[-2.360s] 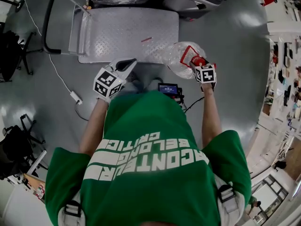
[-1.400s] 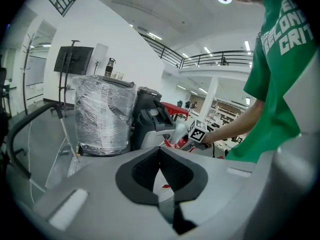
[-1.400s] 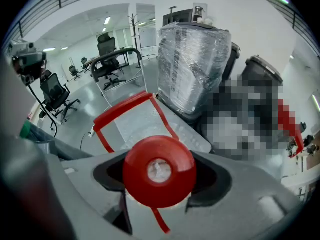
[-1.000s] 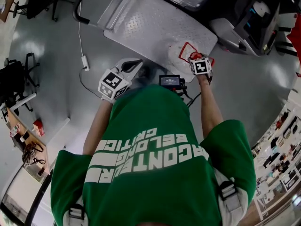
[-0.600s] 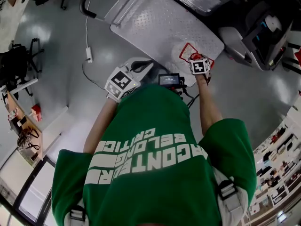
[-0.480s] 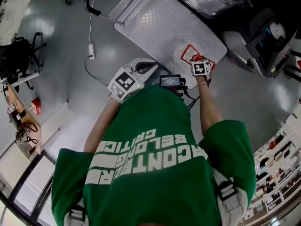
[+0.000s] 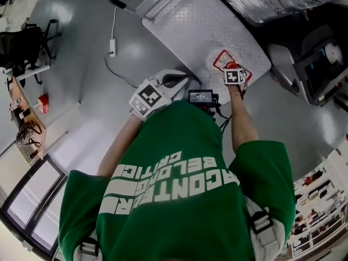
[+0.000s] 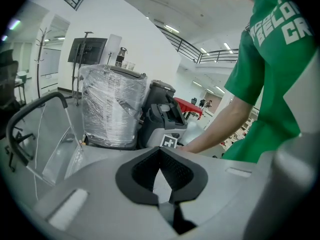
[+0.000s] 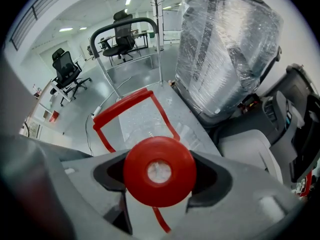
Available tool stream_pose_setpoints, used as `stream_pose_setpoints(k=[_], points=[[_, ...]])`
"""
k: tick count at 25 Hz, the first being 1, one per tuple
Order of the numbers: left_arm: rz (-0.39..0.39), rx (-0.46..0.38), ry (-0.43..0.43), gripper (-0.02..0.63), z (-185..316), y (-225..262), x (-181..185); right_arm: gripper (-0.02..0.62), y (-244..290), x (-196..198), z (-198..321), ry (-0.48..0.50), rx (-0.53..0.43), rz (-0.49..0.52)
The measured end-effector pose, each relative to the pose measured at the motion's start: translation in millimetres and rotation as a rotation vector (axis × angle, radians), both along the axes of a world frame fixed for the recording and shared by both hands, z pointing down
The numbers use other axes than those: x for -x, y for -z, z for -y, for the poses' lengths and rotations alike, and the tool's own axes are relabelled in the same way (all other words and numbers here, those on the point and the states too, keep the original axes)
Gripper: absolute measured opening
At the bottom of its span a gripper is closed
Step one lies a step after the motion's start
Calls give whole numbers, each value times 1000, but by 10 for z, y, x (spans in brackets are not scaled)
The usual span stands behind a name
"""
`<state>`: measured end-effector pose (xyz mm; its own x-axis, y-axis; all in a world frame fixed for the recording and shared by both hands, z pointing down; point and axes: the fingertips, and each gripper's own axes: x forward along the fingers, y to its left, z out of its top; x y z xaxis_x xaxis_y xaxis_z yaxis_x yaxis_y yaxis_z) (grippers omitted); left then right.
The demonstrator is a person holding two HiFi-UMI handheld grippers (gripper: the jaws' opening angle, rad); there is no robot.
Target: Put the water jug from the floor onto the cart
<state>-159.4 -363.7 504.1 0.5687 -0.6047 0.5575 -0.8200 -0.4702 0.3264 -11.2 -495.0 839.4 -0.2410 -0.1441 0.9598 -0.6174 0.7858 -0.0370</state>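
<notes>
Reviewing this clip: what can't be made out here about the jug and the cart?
Base of the water jug: head view, hidden by the right hand-held gripper and the jug's own body, so contact with the cart is unclear.
Cart wheels: all views, under its deck.
Water level: right gripper view, clear wall and red cap give no line.

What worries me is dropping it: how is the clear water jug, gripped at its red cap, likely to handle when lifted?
Probably light: the water jug looks see-through down to the cart, with little water showing. Its clear plastic walls may flex. Held only by the right claw shut around its red-capped neck, it could swing.
</notes>
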Motion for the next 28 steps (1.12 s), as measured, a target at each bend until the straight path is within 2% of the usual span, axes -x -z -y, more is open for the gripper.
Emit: stream_pose_setpoints(k=[3, 6, 9, 14, 18, 20, 25, 28], points=[[9, 4, 2, 12, 52, -18, -53, 305, -88, -117, 58, -3, 7, -53], [10, 10, 7, 12, 94, 31, -70, 305, -75, -119, 123, -20, -2, -35], [9, 5, 7, 12, 83, 12, -85, 305, -95, -42, 40, 12, 14, -11], [7, -7, -38, 12, 30, -6, -203, 305, -102, -53, -79, 3, 32, -15], [5, 20, -68, 12, -1, 156, -185, 316, 136, -76, -117, -37, 26, -21], [-1, -4, -97, 12, 0, 142, -212, 321, 248, -183, -164, -50, 22, -39], [-16, -58, -174, 12, 32, 112, -287, 321, 540, -379, -293, -126, -4, 44], [-49, -65, -218, 12, 31, 152, -321, 313, 861, -442, -276, -186, -98, 131]])
